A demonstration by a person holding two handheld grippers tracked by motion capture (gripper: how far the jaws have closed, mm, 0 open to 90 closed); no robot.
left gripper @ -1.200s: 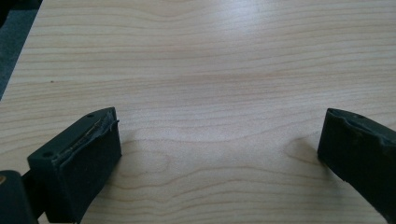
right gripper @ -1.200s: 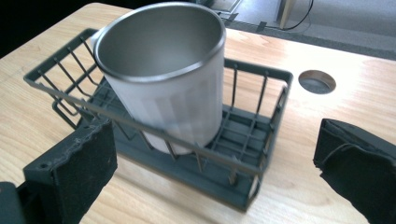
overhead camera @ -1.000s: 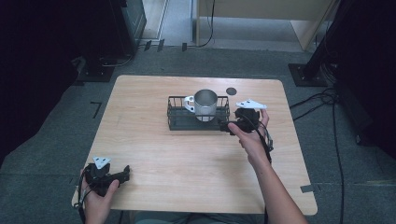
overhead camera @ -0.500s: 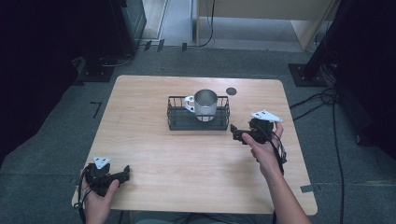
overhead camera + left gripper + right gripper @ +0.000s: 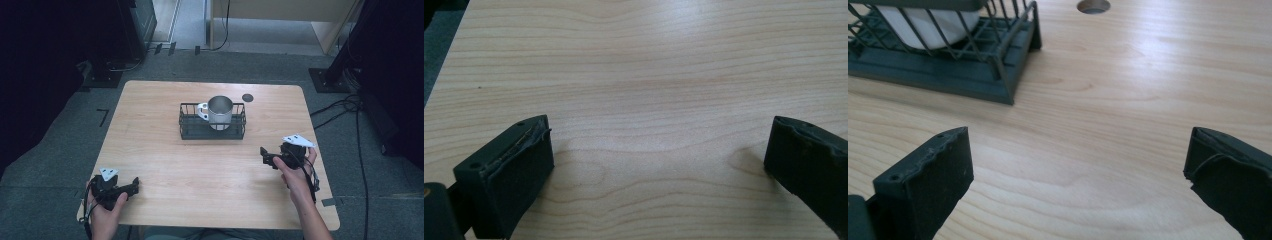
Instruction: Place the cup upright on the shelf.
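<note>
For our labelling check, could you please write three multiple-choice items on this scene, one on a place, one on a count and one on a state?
1. Where is the metal mug?
A. Inside the wire basket
B. On bare wood beside the basket
C. Between the right gripper's jaws

2. How many mugs are on the table?
A. Three
B. One
C. Two

3. How do the jaws of the right gripper stand?
A. Shut on the mug
B. Shut with nothing in them
C. Open with nothing in them

Answers:
1. A, since the high view shows the mug standing within the basket's wire walls.
2. B, since a single mug appears in the high view.
3. C, since the right gripper view shows its two jaws wide apart over bare wood, short of the basket.
</note>
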